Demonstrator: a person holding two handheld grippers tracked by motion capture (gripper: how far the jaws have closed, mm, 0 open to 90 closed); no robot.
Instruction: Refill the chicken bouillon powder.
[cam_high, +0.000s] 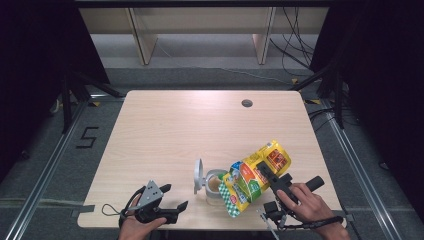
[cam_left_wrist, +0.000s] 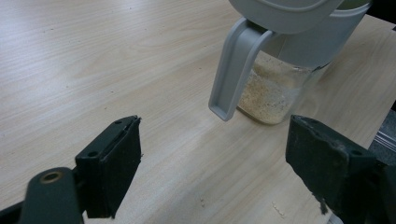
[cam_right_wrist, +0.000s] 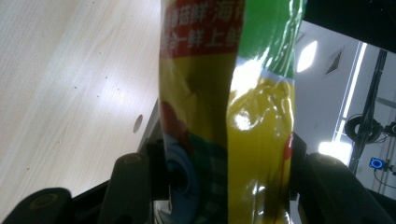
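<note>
At the tabletop's (cam_high: 165, 125) near edge, left of centre, the person's left hand (cam_high: 140, 226) rests low, fingers wrapped round the left gripper (cam_high: 175, 197), which lies roughly level and points right toward the jar. Its jaws stand wide apart with nothing between them; in the left gripper view the left gripper (cam_left_wrist: 212, 161) has bare wood between its pads, and the jar's grey handle hangs just beyond. The clear jar (cam_high: 215, 187) stands upright near the front edge, about mid-width, its grey flip lid (cam_high: 198, 176) swung up on its left side; a pale, granular filling sits in its lower part (cam_left_wrist: 268, 95). Above its mouth tilts a yellow-and-green printed pouch (cam_high: 252, 177), lower end over the jar, upper end raised to the right. The right gripper (cam_high: 267, 177) clamps the pouch's middle, jaws about half closed on it, held by the right hand (cam_high: 305, 202) coming in from the front right corner.
</note>
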